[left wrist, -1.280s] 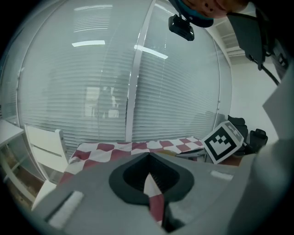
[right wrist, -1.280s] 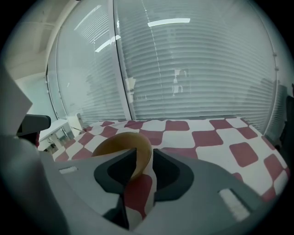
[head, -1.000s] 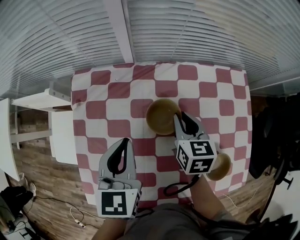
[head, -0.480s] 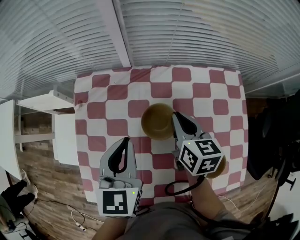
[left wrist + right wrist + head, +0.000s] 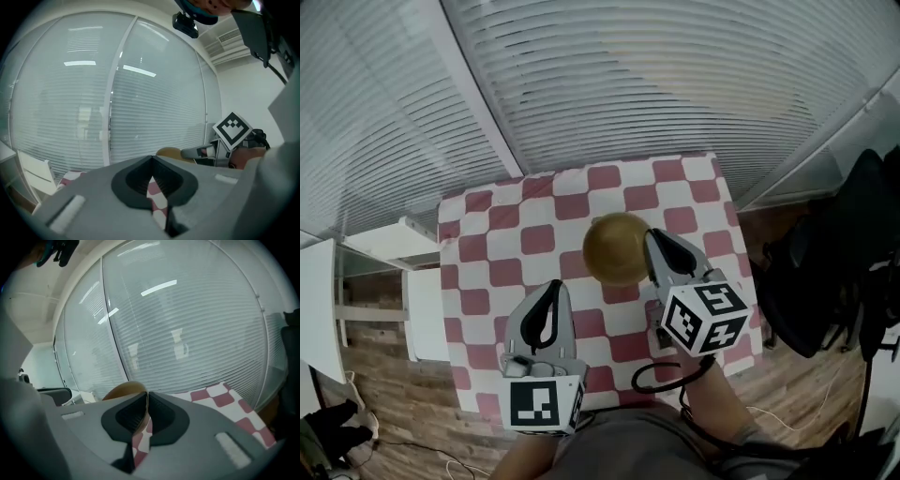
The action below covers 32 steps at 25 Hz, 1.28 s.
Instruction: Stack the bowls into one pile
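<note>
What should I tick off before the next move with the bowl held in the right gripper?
1. Right gripper shut on the rim of the bowl: ok.
2. Left gripper shut, with nothing between its jaws: ok.
3. Left gripper apart from the bowl: ok.
4. Bowl lifted off the checked cloth: cannot tell.
5. A second bowl in view to stack onto: not ok, none shows in any view.
</note>
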### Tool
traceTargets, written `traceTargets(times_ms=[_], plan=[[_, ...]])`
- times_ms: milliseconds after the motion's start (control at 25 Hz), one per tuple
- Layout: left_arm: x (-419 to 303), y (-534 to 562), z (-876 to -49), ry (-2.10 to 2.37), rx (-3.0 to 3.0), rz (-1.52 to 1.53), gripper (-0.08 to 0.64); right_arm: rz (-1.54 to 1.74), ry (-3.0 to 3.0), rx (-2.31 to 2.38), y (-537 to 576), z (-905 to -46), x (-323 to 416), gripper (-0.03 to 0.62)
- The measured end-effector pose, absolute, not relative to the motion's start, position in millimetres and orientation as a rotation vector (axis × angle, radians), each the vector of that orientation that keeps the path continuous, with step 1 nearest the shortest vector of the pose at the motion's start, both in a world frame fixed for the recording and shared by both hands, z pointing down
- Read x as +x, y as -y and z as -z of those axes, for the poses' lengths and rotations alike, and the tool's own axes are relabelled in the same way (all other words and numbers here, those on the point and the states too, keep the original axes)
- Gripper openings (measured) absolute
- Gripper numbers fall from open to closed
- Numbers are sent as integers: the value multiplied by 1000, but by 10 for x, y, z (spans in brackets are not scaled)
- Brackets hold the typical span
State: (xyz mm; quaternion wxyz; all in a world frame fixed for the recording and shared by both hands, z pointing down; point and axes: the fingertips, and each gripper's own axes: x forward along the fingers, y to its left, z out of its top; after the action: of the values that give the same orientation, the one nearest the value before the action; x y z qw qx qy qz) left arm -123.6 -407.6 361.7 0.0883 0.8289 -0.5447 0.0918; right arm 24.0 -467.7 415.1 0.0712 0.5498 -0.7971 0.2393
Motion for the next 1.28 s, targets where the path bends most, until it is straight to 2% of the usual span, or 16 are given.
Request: traceTargets(times_ms=[360, 600, 1280], plan=[[-395, 3669, -3348, 1552, 2590, -218, 0, -632, 2377, 1797, 4207, -3765, 1230, 41], [-40, 3474, -3301, 1545, 2611, -209, 0, -620, 2368, 1805, 3950, -3757, 1601, 42], [-103, 3164, -3830, 1517, 2494, -347, 0, -754, 2284, 1670, 3533, -4574, 1456, 43]])
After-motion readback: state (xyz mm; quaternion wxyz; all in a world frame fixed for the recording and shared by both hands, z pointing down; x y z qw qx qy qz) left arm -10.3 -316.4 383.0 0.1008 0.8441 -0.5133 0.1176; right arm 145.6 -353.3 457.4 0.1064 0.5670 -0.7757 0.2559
